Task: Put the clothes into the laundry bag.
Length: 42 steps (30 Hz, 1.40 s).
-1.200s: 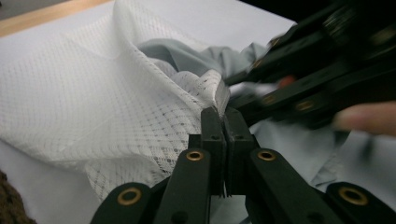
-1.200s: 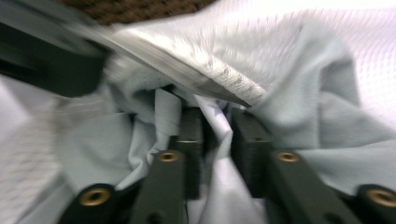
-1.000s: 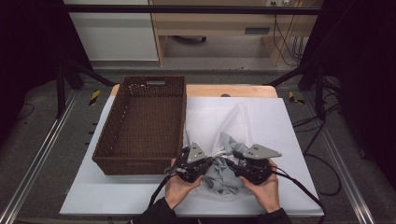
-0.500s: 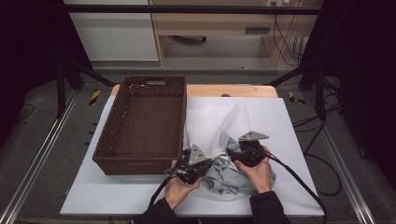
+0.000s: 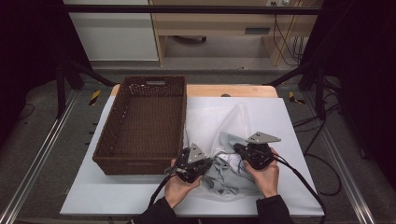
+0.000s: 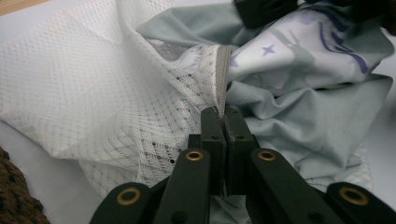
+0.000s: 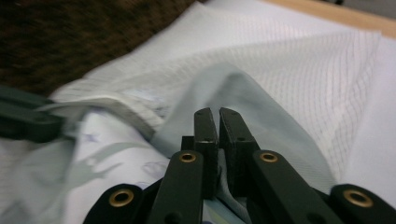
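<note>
White board (image 5: 140, 196) on the table, with a brown wicker basket (image 5: 142, 123) on its left half. Just right of the basket, a white mesh bag (image 5: 219, 123) spread flat, reaching back toward the far edge. At the bag's near end, a bunched grey garment (image 5: 224, 170) with a white printed panel, lying partly inside the mesh.

Left gripper (image 5: 208, 164) held low at the garment's left side, close to the basket's near right corner. Seen along its jaws in the left gripper view (image 6: 219, 112): pressed together on the grey-edged rim of the mesh bag (image 6: 93, 84), the hem pinched and pulled up between the tips. Beyond it, the garment (image 6: 303, 107) in soft folds, its white panel carrying purple stars and grey figures.

Right gripper (image 5: 238, 149) held at the garment's right side, grey three-cornered plate on top, cable trailing off to the right. In the right gripper view (image 7: 218, 114): jaws nearly together, clamped on a fold of the grey cloth (image 7: 243, 93) that rises between them. Mesh bag (image 7: 327, 60) behind, basket (image 7: 70, 37) dark in the upper left corner, somewhat blurred.
</note>
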Available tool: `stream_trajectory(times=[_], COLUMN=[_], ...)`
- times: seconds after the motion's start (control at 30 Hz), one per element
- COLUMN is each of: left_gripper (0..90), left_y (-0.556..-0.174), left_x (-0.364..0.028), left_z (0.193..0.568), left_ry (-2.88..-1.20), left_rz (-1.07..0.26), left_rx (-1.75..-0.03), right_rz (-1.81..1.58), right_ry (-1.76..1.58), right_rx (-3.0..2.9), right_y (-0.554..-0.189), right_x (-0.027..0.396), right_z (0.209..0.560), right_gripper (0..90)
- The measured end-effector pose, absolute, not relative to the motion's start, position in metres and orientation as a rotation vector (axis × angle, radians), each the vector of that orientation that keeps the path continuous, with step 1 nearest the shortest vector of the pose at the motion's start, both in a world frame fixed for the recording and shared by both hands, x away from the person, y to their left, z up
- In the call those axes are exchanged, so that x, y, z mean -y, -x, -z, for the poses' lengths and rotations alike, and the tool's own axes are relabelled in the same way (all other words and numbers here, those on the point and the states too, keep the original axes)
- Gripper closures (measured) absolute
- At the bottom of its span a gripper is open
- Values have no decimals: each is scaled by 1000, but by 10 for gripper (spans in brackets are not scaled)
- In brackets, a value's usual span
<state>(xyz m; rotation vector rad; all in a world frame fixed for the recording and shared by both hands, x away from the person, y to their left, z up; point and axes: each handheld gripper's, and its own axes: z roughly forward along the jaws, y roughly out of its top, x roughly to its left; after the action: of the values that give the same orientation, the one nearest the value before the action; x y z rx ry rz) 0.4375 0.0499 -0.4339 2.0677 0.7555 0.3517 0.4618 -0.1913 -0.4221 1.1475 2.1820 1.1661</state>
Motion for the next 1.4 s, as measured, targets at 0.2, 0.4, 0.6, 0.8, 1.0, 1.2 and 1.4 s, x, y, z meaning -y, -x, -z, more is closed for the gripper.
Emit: stream_trajectory(times=[0.2,0.4,0.6,0.8,1.0,1.2,1.4], left_gripper=[885,886,887,886,886,886,885], left_y=[-438,-439,-431,-429,-432,-433,-433], left_x=[-50,-50,-53,-48,-46,-47,-46], left_z=[431,426,410,419,430,433,433], left_ry=[-2058,-2038,-1987,-2034,-2069,-2079,-2084], left_rz=[-353,-325,-323,-332,-331,-341,-354], left_rx=[-760,-769,-733,-725,-739,-745,-740], right_rz=[-1317,-1423,-1321,-1141,-1186,-1273,-1148], right_ry=[-1019,-952,-958,-1040,-1028,-1023,-1096], right_rx=[-2165,-2231,-2339,-2293,-2279,-2176,-2045], right_y=[-434,-416,-420,-443,-440,-426,-444], right_x=[196,183,159,150,157,183,203], right_z=[403,408,440,469,455,416,404], right_gripper=[868,868,866,860,762,654,431])
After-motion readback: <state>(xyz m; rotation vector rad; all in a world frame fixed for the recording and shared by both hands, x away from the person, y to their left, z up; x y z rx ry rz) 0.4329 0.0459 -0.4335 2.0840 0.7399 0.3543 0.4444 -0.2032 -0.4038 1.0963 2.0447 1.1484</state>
